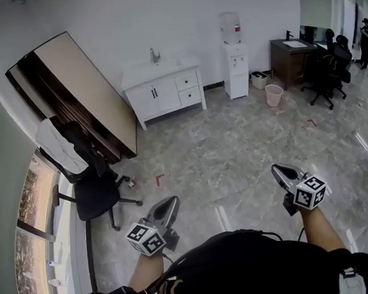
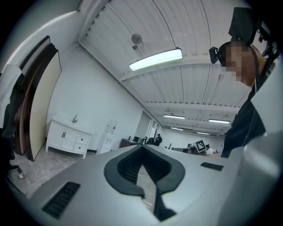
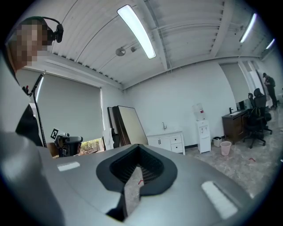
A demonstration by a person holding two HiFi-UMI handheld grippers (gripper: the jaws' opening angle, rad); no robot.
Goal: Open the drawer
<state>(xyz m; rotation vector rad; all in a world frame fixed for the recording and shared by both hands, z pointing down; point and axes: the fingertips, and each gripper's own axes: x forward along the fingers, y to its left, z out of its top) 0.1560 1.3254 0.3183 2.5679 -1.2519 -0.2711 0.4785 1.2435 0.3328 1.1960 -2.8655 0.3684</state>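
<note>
A white sink cabinet stands against the far wall, well away across the floor. Its two small drawers on the right side are closed. The cabinet also shows small in the left gripper view and in the right gripper view. My left gripper is held low in front of my body, shut with nothing in it. My right gripper is to the right at a similar distance, also shut and empty. Both point roughly level toward the far wall, with only floor showing between their pads.
Large boards lean on the wall left of the cabinet. A black office chair with a white garment stands beside a window at the left. A water dispenser, a pink bin, a dark desk, chairs and a person are at the right.
</note>
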